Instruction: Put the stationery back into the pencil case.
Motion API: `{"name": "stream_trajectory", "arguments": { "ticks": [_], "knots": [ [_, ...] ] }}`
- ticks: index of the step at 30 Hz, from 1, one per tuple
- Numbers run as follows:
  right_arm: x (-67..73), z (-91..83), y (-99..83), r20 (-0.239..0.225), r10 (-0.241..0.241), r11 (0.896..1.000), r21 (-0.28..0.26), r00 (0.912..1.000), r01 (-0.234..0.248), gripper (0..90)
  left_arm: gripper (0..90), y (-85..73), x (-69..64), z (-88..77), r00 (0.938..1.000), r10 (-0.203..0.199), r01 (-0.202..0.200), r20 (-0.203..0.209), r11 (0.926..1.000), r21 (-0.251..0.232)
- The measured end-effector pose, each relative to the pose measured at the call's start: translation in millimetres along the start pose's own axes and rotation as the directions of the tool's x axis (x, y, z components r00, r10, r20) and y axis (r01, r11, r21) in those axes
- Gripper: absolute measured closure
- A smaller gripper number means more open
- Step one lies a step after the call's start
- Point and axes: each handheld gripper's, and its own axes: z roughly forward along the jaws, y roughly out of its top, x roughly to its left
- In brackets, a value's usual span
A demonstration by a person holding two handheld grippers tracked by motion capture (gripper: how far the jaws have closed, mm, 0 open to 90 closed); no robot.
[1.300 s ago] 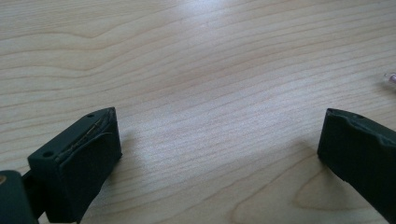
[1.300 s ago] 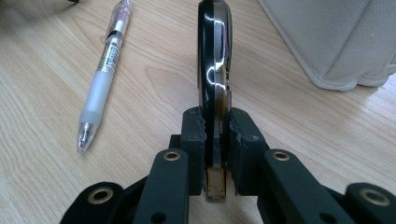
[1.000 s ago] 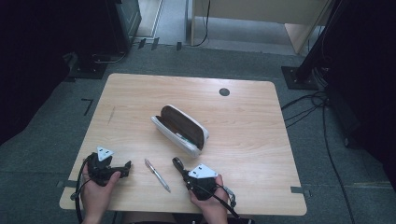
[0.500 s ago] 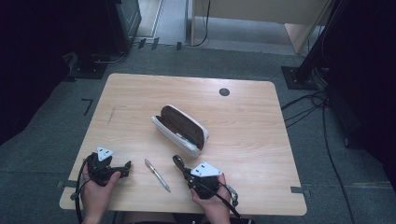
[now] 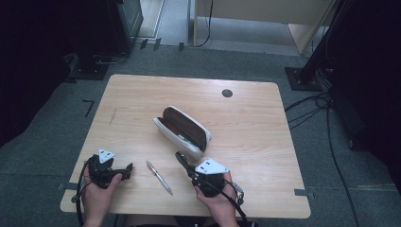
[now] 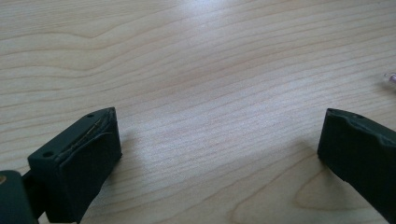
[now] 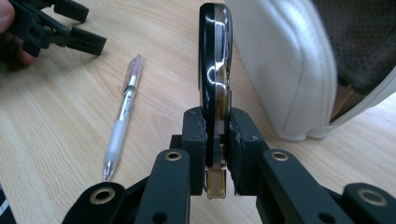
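Note:
My right gripper (image 5: 189, 171) (image 7: 217, 135) is shut on a glossy black stick-shaped object (image 5: 181, 158) (image 7: 214, 60) with a brass-coloured end, held edge-up and pointing at the white pencil case (image 5: 182, 130) (image 7: 285, 60). The case lies open in the middle of the table and shows a brown lining. A clear pen (image 5: 159, 177) (image 7: 122, 112) lies on the wood between the two grippers. At the front left my left gripper (image 5: 126, 170) (image 6: 219, 133) rests low over bare wood, open, its jaws wide apart with nothing between them.
The wooden table (image 5: 246, 123) has a small dark round cap (image 5: 227, 93) near its far edge. Grey floor surrounds it, with dark stands and cables (image 5: 312, 109) to the right. The pen's end (image 6: 390, 78) peeks in at the right edge of the left gripper view.
My right gripper has crept slightly away from the front edge toward the case, still holding the black object. The left gripper and the pen have stayed put.

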Motion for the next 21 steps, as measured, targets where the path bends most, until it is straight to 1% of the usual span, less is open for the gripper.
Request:
{"name": "stream_trajectory", "arguments": {
  "ticks": [5,12,21],
  "knots": [
    [-1.5,-4.7,7.5,-0.003,-0.006,1.0,-0.012,1.0,0.006,78.9,0.0,0.0,0.0,0.0,1.0,0.0,0.0,0.0,1.0,0.0],
    [-3.8,-9.6,15.2,0.006,-0.012,1.0,-0.025,0.9999,0.012,78.9,0.0,0.0,0.0,0.0,1.0,0.0,0.0,0.0,1.0,0.0],
    [-9.9,-16.9,27.1,0.006,-0.009,0.999,-0.047,0.9999,0.009,78.9,0.0,0.0,0.1,0.0,1.0,0.001,-0.001,0.0,1.0,0.001]
  ]
}}
